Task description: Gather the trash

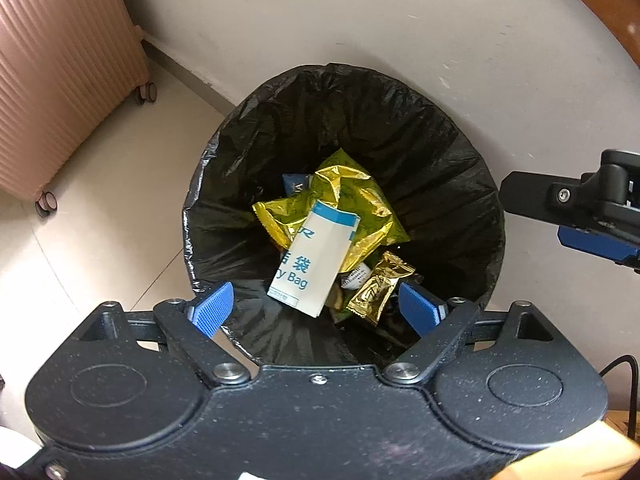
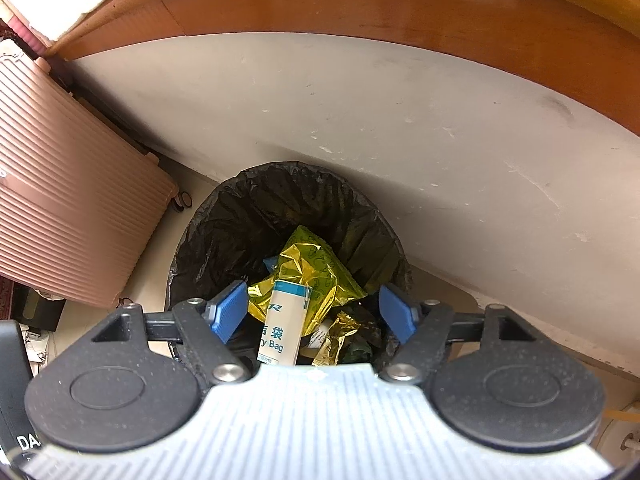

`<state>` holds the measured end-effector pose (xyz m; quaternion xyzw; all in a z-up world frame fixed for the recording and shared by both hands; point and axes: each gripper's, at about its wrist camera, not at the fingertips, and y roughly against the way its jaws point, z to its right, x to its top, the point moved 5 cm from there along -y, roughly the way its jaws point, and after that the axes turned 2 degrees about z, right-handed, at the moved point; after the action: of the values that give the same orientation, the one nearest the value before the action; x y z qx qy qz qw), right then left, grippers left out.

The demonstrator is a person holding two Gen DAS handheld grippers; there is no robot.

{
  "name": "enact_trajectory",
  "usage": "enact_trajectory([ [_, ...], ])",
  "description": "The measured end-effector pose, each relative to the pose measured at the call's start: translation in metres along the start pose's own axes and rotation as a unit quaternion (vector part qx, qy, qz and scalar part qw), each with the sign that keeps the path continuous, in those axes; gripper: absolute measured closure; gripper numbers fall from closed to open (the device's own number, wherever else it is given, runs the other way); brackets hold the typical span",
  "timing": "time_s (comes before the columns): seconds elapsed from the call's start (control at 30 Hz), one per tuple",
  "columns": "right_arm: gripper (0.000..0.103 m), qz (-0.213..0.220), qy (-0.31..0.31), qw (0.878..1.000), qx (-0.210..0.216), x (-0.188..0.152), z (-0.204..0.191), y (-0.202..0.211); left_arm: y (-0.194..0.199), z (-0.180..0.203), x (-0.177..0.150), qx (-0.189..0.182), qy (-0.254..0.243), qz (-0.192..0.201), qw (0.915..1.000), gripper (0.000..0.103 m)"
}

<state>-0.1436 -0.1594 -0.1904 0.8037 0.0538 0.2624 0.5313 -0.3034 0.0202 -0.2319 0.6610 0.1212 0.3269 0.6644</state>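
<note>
A round bin with a black liner (image 1: 420, 152) (image 2: 248, 216) stands on the floor against a white wall. Inside lie a white paper bag with blue print (image 1: 312, 260) (image 2: 282, 320), a crumpled yellow-green foil wrapper (image 1: 352, 196) (image 2: 312, 264) and a small gold sachet (image 1: 380, 284) (image 2: 338, 334). My left gripper (image 1: 316, 306) hovers over the bin's near rim, open, nothing between its blue pads. My right gripper (image 2: 314, 312) also hangs above the near rim, open and empty; its black body with a blue pad (image 1: 580, 212) shows at the right edge of the left wrist view.
A pink ribbed suitcase on wheels (image 1: 60, 72) (image 2: 68, 208) stands left of the bin. A wooden surface edge (image 2: 360, 12) runs above the white wall. Pale floor tiles (image 1: 112, 208) lie between suitcase and bin. A dark object (image 2: 12, 380) sits at the far left.
</note>
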Motion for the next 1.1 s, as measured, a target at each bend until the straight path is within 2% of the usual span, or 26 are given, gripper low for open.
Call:
enact_trajectory([
  [0.63, 0.021, -0.001, 0.002, 1.000, -0.002, -0.001, 0.004, 0.002, -0.007, 0.007, -0.005, -0.001, -0.005, -0.011, 0.9999, 0.013],
  [1.1, 0.021, 0.000, 0.002, 1.000, -0.002, -0.001, 0.005, 0.003, -0.006, 0.010, -0.006, 0.002, -0.010, -0.008, 0.9999, 0.008],
])
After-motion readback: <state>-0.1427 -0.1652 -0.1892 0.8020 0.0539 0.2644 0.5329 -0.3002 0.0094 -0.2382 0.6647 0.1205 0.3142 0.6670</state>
